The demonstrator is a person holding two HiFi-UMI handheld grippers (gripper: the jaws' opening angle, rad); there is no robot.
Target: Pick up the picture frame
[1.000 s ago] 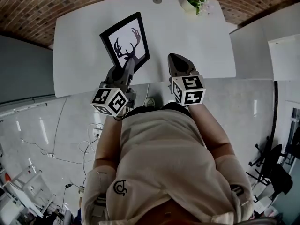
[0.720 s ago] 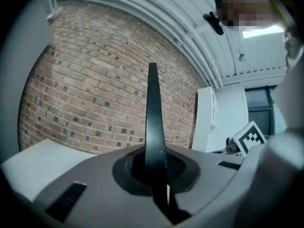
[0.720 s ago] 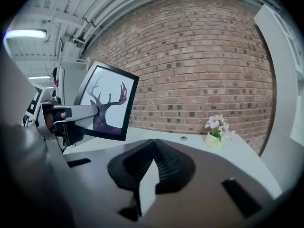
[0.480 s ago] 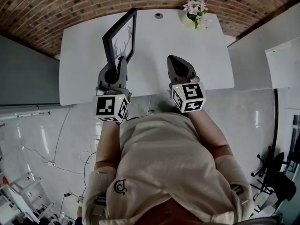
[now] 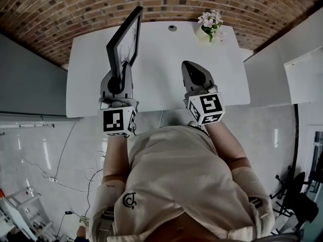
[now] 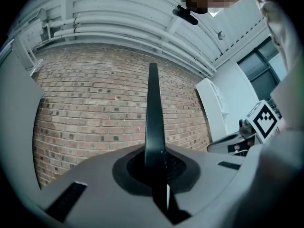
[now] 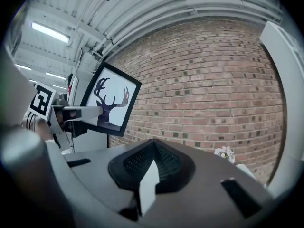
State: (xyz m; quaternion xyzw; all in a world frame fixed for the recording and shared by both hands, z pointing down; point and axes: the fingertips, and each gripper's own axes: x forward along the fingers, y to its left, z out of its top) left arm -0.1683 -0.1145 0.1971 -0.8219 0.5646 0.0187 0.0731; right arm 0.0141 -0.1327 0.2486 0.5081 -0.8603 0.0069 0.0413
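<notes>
A black picture frame (image 5: 124, 42) with a deer-antler print stands lifted off the white table (image 5: 166, 69), nearly upright and edge-on to me. My left gripper (image 5: 121, 77) is shut on the frame's lower edge. In the left gripper view the frame (image 6: 154, 120) rises as a thin dark blade out of the closed jaws. The right gripper view shows the frame (image 7: 111, 99) face-on at left, with the left gripper (image 7: 71, 114) clamped on it. My right gripper (image 5: 194, 72) hovers over the table to the frame's right, shut and holding nothing.
A small pot of pale flowers (image 5: 210, 23) sits at the table's far right corner, and the flowers (image 7: 224, 153) show low in the right gripper view. A round cable hole (image 5: 172, 28) lies at the table's far edge. A brick wall (image 5: 75, 9) stands behind.
The frame lay tilted with its face towards me; my left gripper has raised it and rolled it almost edge-on. Both grippers have risen above the table.
</notes>
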